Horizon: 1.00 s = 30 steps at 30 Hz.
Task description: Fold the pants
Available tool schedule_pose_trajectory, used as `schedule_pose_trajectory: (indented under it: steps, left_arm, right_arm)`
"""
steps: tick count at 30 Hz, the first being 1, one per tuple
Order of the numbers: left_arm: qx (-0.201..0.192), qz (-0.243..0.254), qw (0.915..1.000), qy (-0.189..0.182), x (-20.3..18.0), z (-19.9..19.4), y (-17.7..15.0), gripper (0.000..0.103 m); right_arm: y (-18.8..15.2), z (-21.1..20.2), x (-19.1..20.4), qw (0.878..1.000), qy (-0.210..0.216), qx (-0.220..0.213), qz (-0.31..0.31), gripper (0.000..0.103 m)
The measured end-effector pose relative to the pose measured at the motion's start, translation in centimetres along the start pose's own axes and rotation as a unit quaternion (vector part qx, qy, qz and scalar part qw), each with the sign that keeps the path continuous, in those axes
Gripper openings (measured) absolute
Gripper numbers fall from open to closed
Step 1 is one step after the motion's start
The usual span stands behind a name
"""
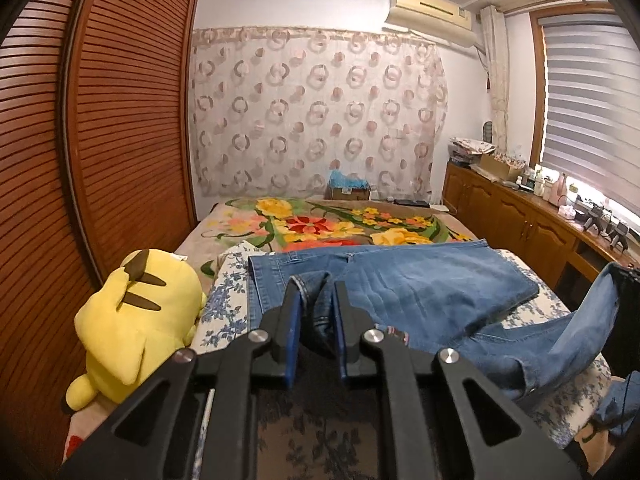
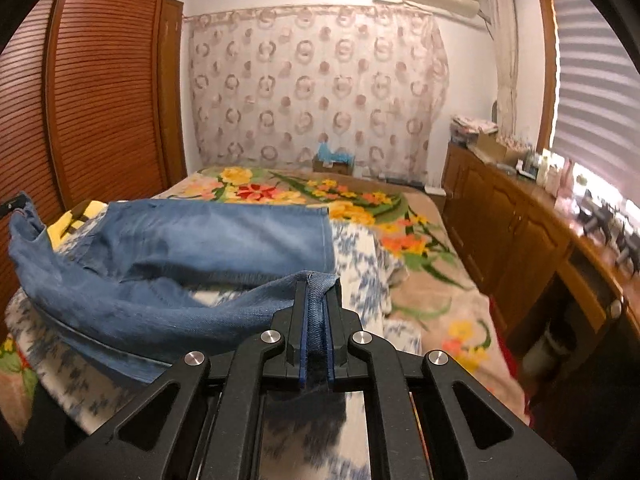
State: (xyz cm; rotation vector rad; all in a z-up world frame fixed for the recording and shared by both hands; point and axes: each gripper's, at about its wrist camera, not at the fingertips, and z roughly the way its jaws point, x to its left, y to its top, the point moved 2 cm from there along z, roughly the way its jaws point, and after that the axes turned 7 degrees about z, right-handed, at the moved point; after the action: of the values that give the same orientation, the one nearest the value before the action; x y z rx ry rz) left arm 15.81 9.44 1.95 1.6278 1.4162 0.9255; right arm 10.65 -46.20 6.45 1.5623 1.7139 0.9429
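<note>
Blue jeans (image 1: 420,280) lie across the bed, waist end flat toward the far side. My left gripper (image 1: 315,286) is shut on a bunched leg hem of the jeans, lifted off the cover. In the right wrist view the jeans (image 2: 208,240) spread to the left, and my right gripper (image 2: 317,284) is shut on the other leg hem, a thin fold of denim pinched between its blue pads. That leg hangs in a sagging band from the hem back to the body of the jeans. The right gripper also shows at the left wrist view's right edge, holding denim (image 1: 600,292).
A yellow plush toy (image 1: 136,320) lies at the bed's left side beside the louvred wardrobe (image 1: 100,120). A blue-and-white floral cover (image 2: 360,256) and a bright flowered blanket (image 1: 328,224) lie under the jeans. Wooden cabinets (image 2: 520,240) with clutter run along the right.
</note>
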Motion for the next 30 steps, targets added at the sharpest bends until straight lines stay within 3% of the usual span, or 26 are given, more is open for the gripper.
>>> schedule_pose_trajectory:
  steps: [6,20,30]
  left_arm:
    - [0.005,-0.004,1.0000,0.001,0.7,3.3,1.1,0.009]
    - [-0.020,-0.005,0.9996,0.021,2.7,9.2,7.7,0.008]
    - [0.016,0.000,0.9993,0.034,4.6,17.0,9.6,0.008]
  right_arm:
    - [2.0,3.0,-0.5,1.000,-0.006,-0.006,0.000,0.003]
    - [11.2,6.7,-0.2,0.997,-0.009,-0.074,-0.015,0.003]
    - [14.7,16.1,1.7,0.997,-0.027,-0.065,-0.039,0.003]
